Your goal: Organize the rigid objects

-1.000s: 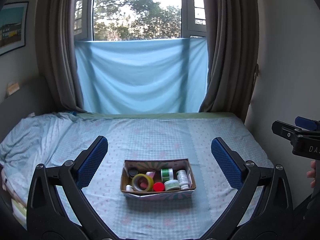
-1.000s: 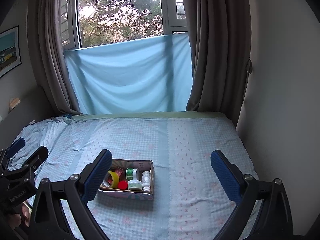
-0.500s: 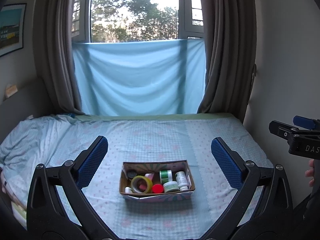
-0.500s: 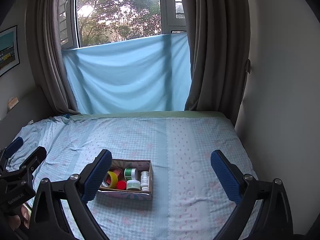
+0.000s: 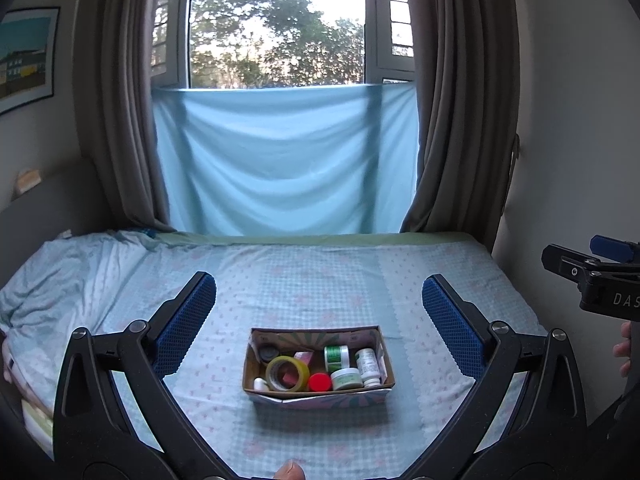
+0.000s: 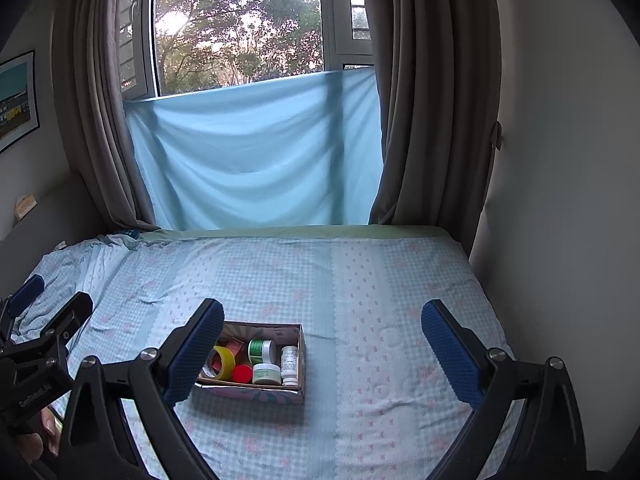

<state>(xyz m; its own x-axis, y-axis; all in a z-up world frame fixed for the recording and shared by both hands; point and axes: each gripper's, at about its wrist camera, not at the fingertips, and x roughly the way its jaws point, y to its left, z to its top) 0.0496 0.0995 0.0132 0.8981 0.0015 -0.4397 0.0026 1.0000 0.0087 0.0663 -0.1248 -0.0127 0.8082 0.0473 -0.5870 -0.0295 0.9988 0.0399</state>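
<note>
A cardboard box (image 5: 318, 394) sits on the bed (image 5: 320, 276), toward its near edge and about midway between the left and right sides. Inside it the things are packed close. A yellow tape roll (image 5: 287, 373) leans at the front left with a small white cap (image 5: 261, 383) just beside it at the front left corner. A red cap (image 5: 319, 381) lies at the front middle, touching or nearly touching a squat white jar (image 5: 346, 378) to its right. A white bottle (image 5: 368, 365) lies along the right wall. Behind these, a green-labelled roll (image 5: 336, 355) stands near the back, a pink block (image 5: 304, 358) shows behind the tape, and a dark round lid (image 5: 267, 353) rests in the back left corner.

The left tool (image 5: 319, 316) hangs over the near part of the bed with its blue pads (image 5: 185, 322) spread wide apart, empty, the box between them in its own view. The right tool (image 6: 322, 340) is likewise spread wide and empty (its left pad (image 6: 195, 354) covers the box's left end in the right wrist view). It sits to the right of the box, over the right half of the bed.

Behind the bed's far edge a blue cloth (image 5: 286, 160) hangs under the window (image 5: 276, 24), flanked by grey curtains (image 5: 460, 100).
</note>
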